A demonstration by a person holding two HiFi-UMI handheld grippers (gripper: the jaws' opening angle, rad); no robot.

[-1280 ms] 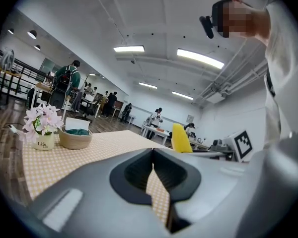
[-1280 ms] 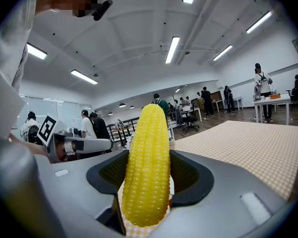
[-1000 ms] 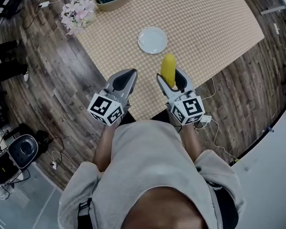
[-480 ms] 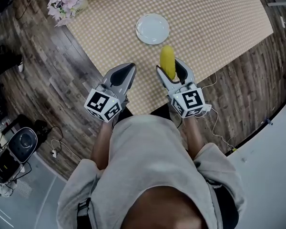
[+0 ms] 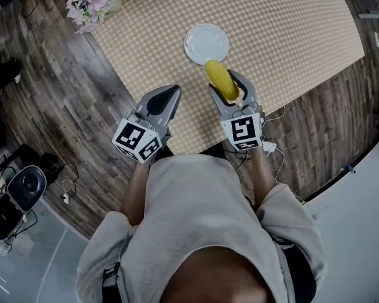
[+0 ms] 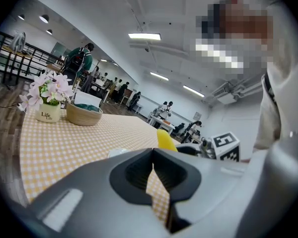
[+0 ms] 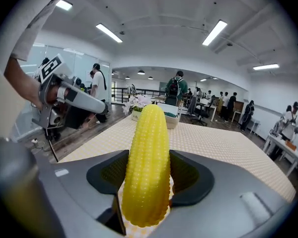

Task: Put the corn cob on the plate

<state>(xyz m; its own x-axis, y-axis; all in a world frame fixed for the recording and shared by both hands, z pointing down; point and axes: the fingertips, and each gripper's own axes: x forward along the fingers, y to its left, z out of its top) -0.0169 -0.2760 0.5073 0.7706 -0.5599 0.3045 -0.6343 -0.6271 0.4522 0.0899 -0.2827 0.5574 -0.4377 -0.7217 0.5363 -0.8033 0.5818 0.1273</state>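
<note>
Head view: right gripper (image 5: pixel 232 93) clamps the knobbly yellow corn cob (image 5: pixel 220 81), held above the beige checked tablecloth (image 5: pixel 290 30); its tip is at the near rim of the round white plate (image 5: pixel 205 38).
Left gripper view: left gripper (image 6: pixel 153 169), jaws together, nothing between.
Right gripper view: cob lies lengthwise, pinched by both jaws.

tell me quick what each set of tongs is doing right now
left tongs: closed, nothing between them
right tongs: closed on the corn cob
</note>
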